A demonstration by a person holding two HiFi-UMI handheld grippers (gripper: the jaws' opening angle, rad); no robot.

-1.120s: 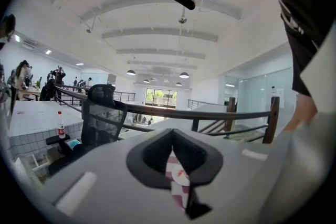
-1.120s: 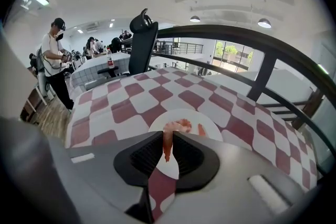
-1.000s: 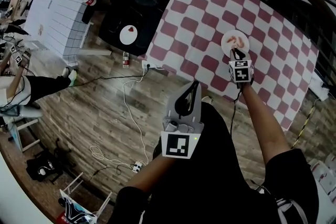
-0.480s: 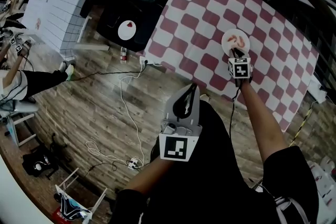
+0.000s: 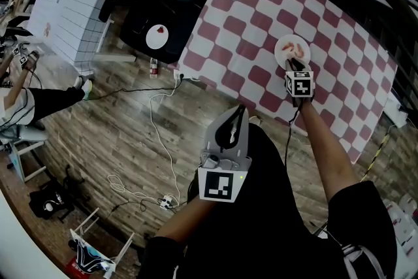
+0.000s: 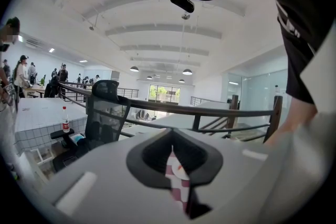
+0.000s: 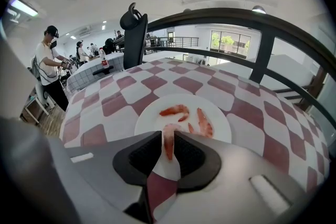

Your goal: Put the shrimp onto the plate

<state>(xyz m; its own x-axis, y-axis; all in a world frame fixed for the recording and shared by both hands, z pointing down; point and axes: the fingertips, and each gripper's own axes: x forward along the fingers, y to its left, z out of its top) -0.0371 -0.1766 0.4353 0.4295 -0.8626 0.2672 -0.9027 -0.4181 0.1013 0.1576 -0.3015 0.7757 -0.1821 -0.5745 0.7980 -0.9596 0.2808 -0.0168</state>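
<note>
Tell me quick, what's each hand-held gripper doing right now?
Left hand-held gripper: closed, empty.
Right hand-held gripper: closed on a shrimp over the plate.

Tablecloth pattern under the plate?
Dark red and white checks on the tablecloth; clearest in the head view.

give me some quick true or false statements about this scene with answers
1. A shrimp sits between the tongs of the right gripper. True.
2. The plate is bare. False: other shrimp already lie on it.
3. The left gripper hovers over the plate. False: it is held off the table near the person's body, tongs together and holding nothing.
4. The tablecloth has a red and white check. True.
</note>
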